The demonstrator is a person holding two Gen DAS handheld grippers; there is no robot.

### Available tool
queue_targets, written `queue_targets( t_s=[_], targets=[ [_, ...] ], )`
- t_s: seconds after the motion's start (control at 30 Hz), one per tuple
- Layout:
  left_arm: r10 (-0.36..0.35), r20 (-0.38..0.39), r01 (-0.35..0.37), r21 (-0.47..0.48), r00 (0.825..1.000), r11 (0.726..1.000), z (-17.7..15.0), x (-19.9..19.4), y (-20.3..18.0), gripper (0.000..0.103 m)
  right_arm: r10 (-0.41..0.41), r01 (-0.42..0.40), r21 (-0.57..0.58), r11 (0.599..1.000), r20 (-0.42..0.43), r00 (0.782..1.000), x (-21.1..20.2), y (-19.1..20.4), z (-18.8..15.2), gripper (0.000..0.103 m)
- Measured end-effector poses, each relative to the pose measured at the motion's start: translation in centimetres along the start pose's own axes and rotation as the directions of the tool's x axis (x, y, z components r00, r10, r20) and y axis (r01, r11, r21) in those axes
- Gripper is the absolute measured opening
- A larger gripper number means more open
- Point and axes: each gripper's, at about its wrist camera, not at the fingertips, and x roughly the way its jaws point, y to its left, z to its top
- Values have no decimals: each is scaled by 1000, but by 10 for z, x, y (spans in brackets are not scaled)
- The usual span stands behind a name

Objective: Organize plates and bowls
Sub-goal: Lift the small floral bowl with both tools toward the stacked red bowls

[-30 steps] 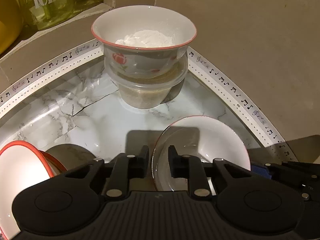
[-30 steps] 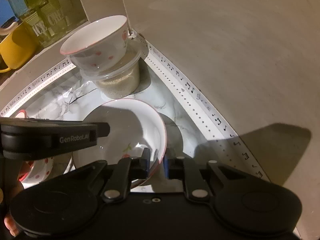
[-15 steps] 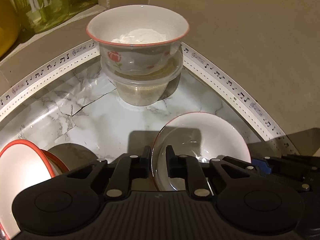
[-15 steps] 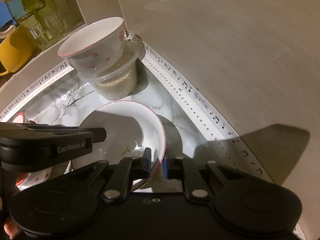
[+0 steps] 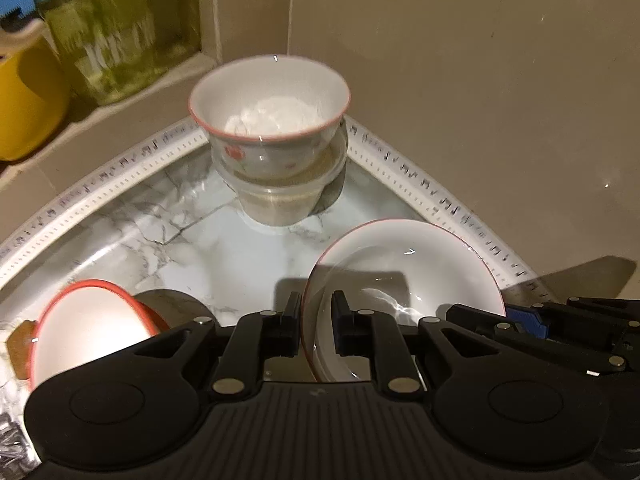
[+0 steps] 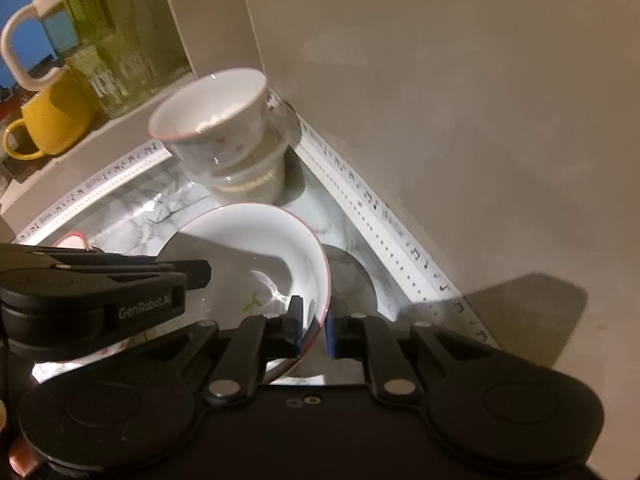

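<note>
Black left gripper [image 5: 316,320]: pinching the near left rim of the plate [image 5: 404,276], one finger inside, one outside.
Right gripper [image 6: 313,325]: clamped on the plate's right rim, blue pads on either side of the wall.
Plate: white, red-edged, shallow; held by both grippers and tilted over the marble shelf [image 5: 192,236]; whether it is clear of the surface cannot be told.
Behind it: a flowered bowl [image 5: 270,114] sits nested on a clear tub [image 5: 280,204] in the back corner.
Left side: a red-rimmed bowl [image 5: 86,332] lies near the left gripper, apart from the plate.
Progress: probably early; one stack stands, the plate is in hand without a place yet, the red-rimmed bowl is loose.
</note>
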Motion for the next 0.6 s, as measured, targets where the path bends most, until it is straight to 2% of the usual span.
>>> queue_targets(
  t_s=[0.33, 0.6],
  targets=[
    [55, 65, -54, -10, 996, 998, 5, -64, 13, 15, 36, -32, -68, 997, 60, 998, -44, 28, 18, 11],
    [125, 82, -121, -50, 989, 991, 1, -103, 48, 15, 92, -80, -133, 988, 86, 992, -56, 70, 28, 10]
  ],
)
